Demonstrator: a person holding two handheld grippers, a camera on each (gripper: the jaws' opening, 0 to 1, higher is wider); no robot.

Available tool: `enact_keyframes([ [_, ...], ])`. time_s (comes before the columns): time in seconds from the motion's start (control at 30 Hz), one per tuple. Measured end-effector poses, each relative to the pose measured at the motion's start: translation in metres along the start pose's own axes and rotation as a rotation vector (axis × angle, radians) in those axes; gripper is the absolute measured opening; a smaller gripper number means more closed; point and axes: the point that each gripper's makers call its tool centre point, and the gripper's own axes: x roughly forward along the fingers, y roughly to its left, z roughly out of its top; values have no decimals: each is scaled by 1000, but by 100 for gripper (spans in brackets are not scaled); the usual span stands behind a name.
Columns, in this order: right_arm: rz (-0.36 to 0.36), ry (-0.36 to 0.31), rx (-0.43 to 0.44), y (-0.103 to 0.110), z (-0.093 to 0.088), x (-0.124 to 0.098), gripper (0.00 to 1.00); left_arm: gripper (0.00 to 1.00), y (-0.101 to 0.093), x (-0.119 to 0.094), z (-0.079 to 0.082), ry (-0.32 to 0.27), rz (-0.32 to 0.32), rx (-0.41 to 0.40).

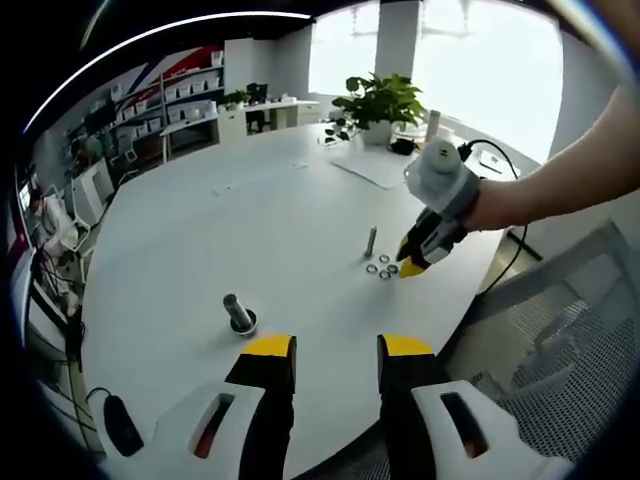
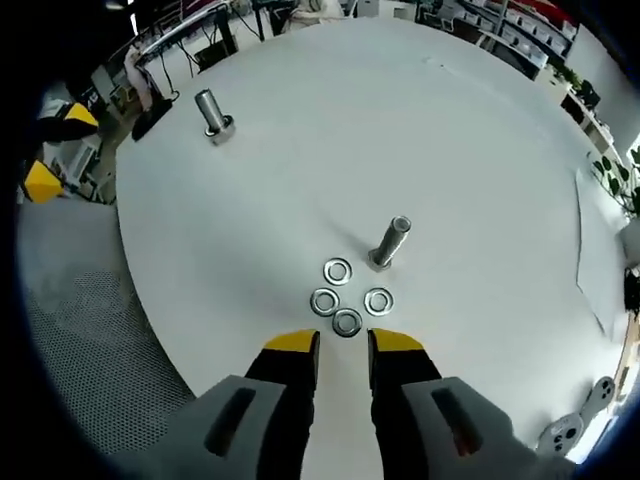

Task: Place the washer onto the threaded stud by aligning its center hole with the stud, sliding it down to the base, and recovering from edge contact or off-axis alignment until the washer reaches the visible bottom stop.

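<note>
Several flat metal washers (image 2: 347, 322) lie in a small cluster on the round white table (image 2: 300, 150), right beside an upright threaded stud (image 2: 390, 243). My right gripper (image 2: 343, 345) hovers just short of the nearest washer, its yellow-tipped jaws open with nothing between them. A second, thicker stud (image 2: 213, 115) stands farther off. In the left gripper view this thicker stud (image 1: 238, 313) is just ahead of my open, empty left gripper (image 1: 337, 350). Beyond it stand the thin stud (image 1: 371, 241) and the washers (image 1: 380, 268), with the right gripper (image 1: 413, 264) tilted down beside them in a person's hand.
A potted plant (image 1: 378, 100) and a paper sheet (image 1: 375, 165) sit at the table's far side. A black cable (image 1: 515, 250) runs off the edge. A mesh chair (image 1: 560, 340) stands close to the near rim, and a black object (image 1: 120, 425) lies by the left gripper.
</note>
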Motion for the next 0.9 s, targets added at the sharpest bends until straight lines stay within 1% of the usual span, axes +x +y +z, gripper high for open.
enact_keyframes([
  [0.17,5,27,-10,2,-4,5,21,31,0,1,-1,4,-2,5],
  [0.2,0,18,-20,0,-2,5,21,31,-1,1,-1,6,-4,6],
  [0.27,4,22,-22,-1,0,6,21,32,-3,1,0,-3,-16,-5],
  [0.47,17,19,-55,0,1,6,21,31,-4,1,-1,4,-16,0],
  [0.53,20,16,-53,-1,1,7,20,31,-4,1,-1,3,-16,3],
  [0.6,38,40,-82,-2,1,7,19,31,-5,2,-2,10,-19,6],
  [0.7,43,77,-114,-4,1,7,16,31,-7,2,-3,14,-24,13],
  [0.77,48,98,-136,-4,1,7,16,31,-7,3,-3,17,-26,16],
  [0.8,53,117,-167,-3,1,7,16,31,-7,3,-3,19,-25,16],
  [0.87,56,147,-200,-3,1,8,16,30,-7,3,-4,20,-24,15],
  [0.9,55,156,-204,-3,1,8,16,30,-7,2,-4,20,-24,14],
])
